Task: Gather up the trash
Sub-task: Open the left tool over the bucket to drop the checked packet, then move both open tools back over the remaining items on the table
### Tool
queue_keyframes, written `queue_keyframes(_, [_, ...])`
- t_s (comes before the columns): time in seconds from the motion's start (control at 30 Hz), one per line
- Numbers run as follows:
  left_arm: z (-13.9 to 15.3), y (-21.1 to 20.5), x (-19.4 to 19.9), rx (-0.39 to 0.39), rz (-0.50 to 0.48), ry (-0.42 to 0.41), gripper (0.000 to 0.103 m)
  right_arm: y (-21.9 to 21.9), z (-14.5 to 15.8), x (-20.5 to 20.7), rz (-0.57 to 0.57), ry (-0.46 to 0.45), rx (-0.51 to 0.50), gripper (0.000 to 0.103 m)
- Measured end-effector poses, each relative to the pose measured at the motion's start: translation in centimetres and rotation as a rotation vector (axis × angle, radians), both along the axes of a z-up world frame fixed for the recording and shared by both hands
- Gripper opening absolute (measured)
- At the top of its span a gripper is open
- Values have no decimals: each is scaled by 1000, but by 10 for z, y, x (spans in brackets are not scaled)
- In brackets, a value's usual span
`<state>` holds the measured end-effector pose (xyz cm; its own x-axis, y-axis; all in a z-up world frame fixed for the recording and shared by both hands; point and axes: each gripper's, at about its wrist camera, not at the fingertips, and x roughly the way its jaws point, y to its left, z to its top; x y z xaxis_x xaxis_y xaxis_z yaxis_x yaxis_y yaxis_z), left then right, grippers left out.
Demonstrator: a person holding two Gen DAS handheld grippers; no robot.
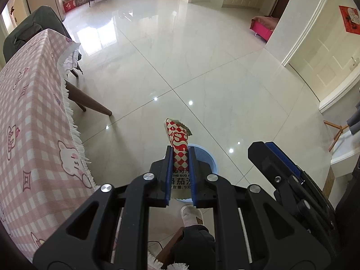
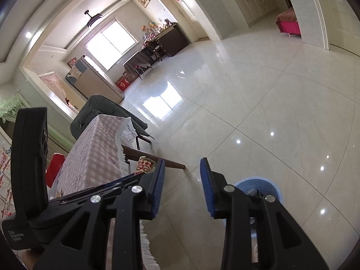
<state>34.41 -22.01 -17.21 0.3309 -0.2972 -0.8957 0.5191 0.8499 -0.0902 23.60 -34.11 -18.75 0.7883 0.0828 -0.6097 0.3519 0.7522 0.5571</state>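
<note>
My left gripper (image 1: 180, 151) is shut on a red-and-white checked sauce sachet (image 1: 178, 137), which sticks up past the fingertips. Directly under it on the floor stands a light blue bin (image 1: 208, 159), mostly hidden by the fingers. One finger (image 1: 265, 157) of the right gripper shows at the right, close by. In the right wrist view my right gripper (image 2: 182, 162) is open with nothing between its blue pads (image 2: 207, 184). The bin (image 2: 270, 184) sits just behind its right finger. The sachet's tip (image 2: 145, 165) peeks out beside its left finger.
A table with a pink checked, fringed cloth (image 1: 33, 112) fills the left side, its wooden leg (image 1: 90, 101) slanting to the floor. A grey-covered chair (image 1: 33, 27) stands behind it. A person's slippered foot (image 1: 191, 213) is beside the bin. Glossy tiled floor stretches ahead.
</note>
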Motion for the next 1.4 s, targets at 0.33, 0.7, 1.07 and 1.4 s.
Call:
queue_keyframes(0.33, [-3, -11, 0, 15, -17, -2, 14, -9, 8, -8, -48, -7, -41, 33])
queue_keyframes(0.7, [0, -28, -4, 28, -53, -21, 14, -17, 18, -20, -108, -25, -93, 34])
queue_keyframes(1.07, [2, -32, -7, 26, -63, -46, 44, -21, 25, -30, -150, -57, -112, 35])
queue_keyframes(1.4, [19, -24, -14, 8, -43, -96, 65, -16, 34, -37, -150, -79, -122, 36])
